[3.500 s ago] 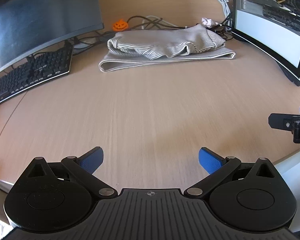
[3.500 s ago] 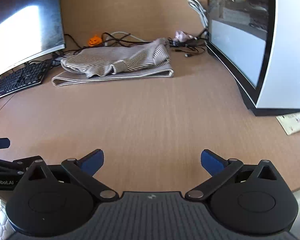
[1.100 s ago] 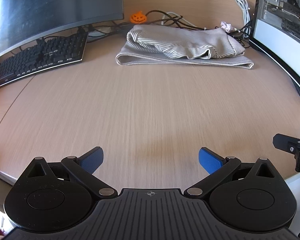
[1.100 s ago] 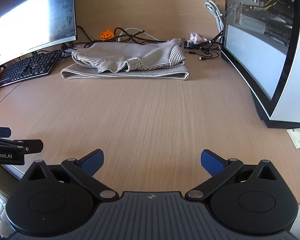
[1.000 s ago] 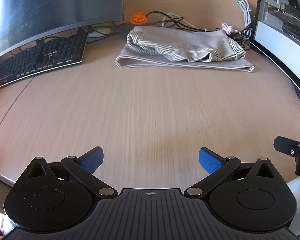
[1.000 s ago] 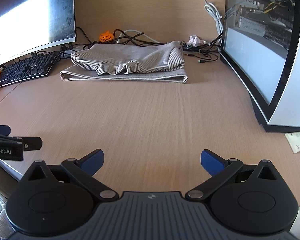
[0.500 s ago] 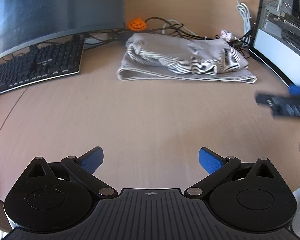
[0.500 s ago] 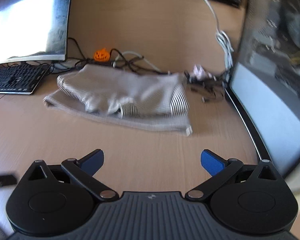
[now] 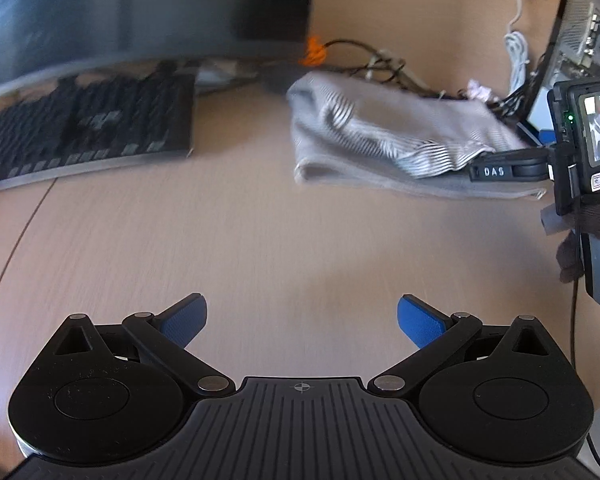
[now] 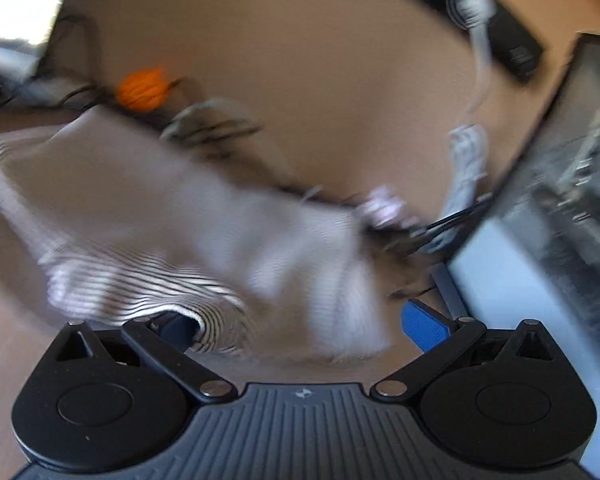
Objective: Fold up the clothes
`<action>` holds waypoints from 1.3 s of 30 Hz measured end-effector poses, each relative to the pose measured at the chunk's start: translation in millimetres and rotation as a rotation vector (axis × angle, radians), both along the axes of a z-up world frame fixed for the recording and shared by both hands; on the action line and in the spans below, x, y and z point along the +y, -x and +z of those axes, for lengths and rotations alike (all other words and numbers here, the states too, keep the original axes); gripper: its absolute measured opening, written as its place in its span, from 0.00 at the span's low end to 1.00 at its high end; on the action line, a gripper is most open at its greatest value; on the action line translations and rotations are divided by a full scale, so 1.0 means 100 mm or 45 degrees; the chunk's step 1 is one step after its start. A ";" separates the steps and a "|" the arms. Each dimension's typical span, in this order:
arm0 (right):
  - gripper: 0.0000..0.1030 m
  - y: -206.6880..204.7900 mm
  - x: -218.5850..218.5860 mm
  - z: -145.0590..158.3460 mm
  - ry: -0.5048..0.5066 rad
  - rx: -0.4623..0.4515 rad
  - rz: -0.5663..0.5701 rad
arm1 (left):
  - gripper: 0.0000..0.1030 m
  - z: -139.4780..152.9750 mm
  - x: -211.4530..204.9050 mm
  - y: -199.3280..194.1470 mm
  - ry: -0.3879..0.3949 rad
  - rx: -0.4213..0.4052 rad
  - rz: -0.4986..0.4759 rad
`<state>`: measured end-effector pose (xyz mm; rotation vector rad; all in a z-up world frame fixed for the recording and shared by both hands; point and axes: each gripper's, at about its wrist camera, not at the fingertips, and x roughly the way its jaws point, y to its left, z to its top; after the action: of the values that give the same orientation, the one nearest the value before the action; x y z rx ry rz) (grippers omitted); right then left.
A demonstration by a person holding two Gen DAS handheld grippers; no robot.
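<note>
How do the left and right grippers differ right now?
Left gripper hangs over bare desk, short of the striped garment; right gripper has reached it, fabric lying between its fingers. Left view is fairly sharp; right is motion-blurred. Both are open.

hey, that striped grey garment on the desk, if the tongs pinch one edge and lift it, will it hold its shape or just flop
The striped grey garment will probably flop: it lies in soft, rumpled folds. The layers would likely slide apart and unfold, since nothing seems to hold them together. It looks thin and light, so the right tongs, open around its near edge, could drag the whole bundle across the smooth desk.
</note>
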<state>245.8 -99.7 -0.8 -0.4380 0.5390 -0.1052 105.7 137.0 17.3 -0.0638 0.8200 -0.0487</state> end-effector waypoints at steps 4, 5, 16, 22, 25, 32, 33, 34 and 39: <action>1.00 -0.23 -0.16 0.03 -0.033 0.034 0.051 | 1.00 0.16 -0.33 -0.38 -0.103 -0.115 -0.069; 1.00 -0.28 -0.19 0.03 -0.034 0.027 0.073 | 1.00 0.20 -0.43 -0.48 -0.147 -0.151 -0.087; 1.00 -0.91 -0.91 -0.17 -0.576 0.458 0.286 | 1.00 -0.14 -1.16 -1.71 -0.481 -0.068 -0.011; 1.00 -0.82 -0.91 -0.26 -0.629 0.495 0.360 | 1.00 -0.32 -1.12 -1.75 -0.229 0.135 -0.167; 1.00 -0.74 -0.83 -0.28 -0.587 0.502 0.383 | 1.00 -0.33 -1.01 -1.65 -0.176 0.170 -0.174; 1.00 -0.04 -0.59 -0.33 -0.448 0.588 0.490 | 1.00 -0.31 -0.72 -1.31 -0.053 0.258 -0.200; 1.00 0.09 -0.57 -0.33 -0.445 0.613 0.504 | 1.00 -0.30 -0.69 -1.24 -0.042 0.261 -0.207; 1.00 0.27 -0.54 -0.32 -0.427 0.650 0.529 | 1.00 -0.29 -0.68 -1.19 -0.036 0.260 -0.215; 1.00 0.71 -0.43 -0.25 -0.356 0.760 0.594 | 1.00 -0.26 -0.63 -0.94 -0.003 0.253 -0.256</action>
<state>175.1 -143.2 -26.2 -0.3063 1.0058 0.5603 199.3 73.8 -9.1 0.0168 1.0235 -0.2342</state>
